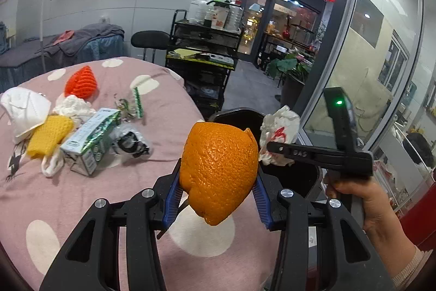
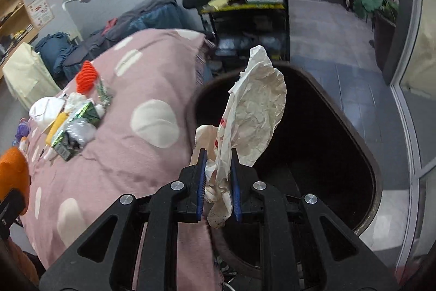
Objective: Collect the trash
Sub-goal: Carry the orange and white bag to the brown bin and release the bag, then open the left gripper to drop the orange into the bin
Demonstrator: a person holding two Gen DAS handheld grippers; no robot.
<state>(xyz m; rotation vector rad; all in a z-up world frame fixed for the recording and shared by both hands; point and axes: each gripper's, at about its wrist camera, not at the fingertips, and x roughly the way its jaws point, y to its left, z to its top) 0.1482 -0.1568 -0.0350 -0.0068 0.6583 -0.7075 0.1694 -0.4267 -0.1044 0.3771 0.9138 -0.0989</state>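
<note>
Left tongs (image 1: 218,198) clench a pebbled orange peel (image 1: 219,171); right tongs (image 2: 219,190) pinch crumpled white red-printed paper (image 2: 256,105) over the dark oval bin (image 2: 377,182) at twelve o'clock. Dropping step (seemingly): next, release the paper, then the peel.

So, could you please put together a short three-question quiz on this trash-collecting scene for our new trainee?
1. True or false: the left gripper holds an orange peel.
2. What does the right gripper grip? A) milk carton B) crumpled paper wrapper C) face mask
3. Fill in: below the right gripper's load lies the open black ____.

Key:
1. True.
2. B, the crumpled paper wrapper.
3. Bin; the milk carton and face mask lie on the pink tablecloth.
</note>
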